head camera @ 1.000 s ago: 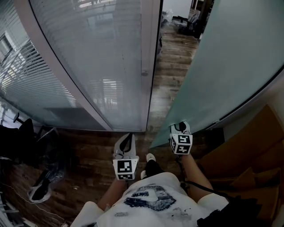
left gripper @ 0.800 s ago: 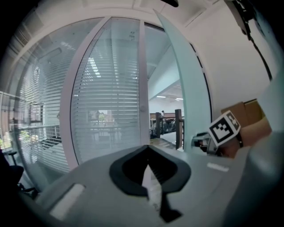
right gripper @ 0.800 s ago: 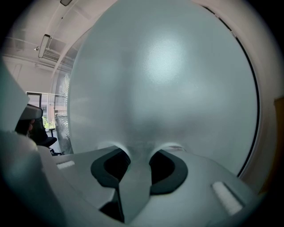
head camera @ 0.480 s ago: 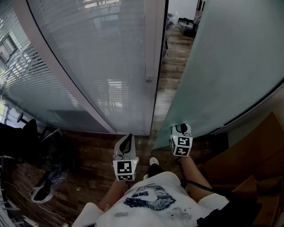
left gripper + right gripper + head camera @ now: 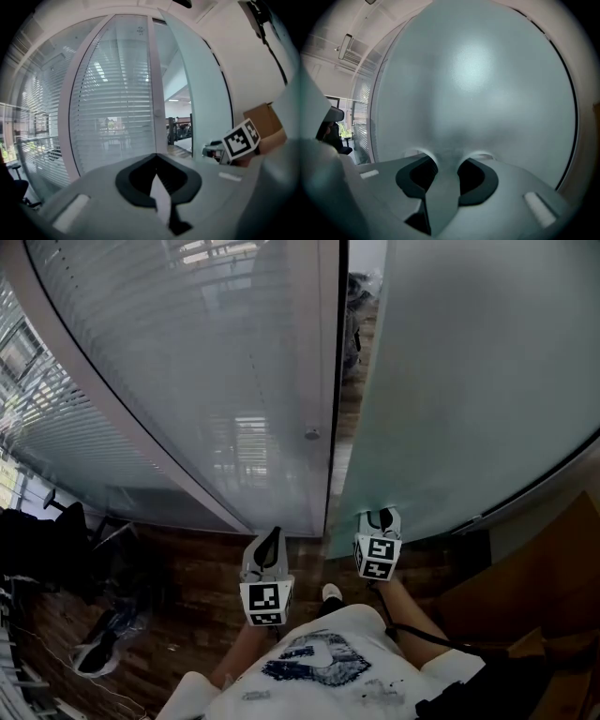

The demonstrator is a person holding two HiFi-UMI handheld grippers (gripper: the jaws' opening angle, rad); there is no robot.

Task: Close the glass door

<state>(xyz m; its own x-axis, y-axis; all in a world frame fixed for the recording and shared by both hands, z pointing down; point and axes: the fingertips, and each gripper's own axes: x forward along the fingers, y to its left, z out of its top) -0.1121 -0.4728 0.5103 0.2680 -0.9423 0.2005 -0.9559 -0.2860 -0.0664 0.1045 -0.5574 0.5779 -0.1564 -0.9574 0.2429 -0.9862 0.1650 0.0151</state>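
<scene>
Touching right hand-held gripper (image 5: 380, 516) tips: glass door (image 5: 469, 381).

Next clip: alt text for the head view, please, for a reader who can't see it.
A frosted glass door stands almost shut, a narrow gap left beside the white frame post. The right gripper, jaws open, rests against the door's lower face; the left gripper, shut, hangs free over the wooden floor.

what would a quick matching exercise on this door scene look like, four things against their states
1 left gripper
2 right gripper
3 glass door
4 blinds panel

a frosted, narrow gap left
b fingers apart, tips at the door
c slatted, left of the gap
d fingers together, holding nothing

Pairs: 1-d, 2-b, 3-a, 4-c
</scene>
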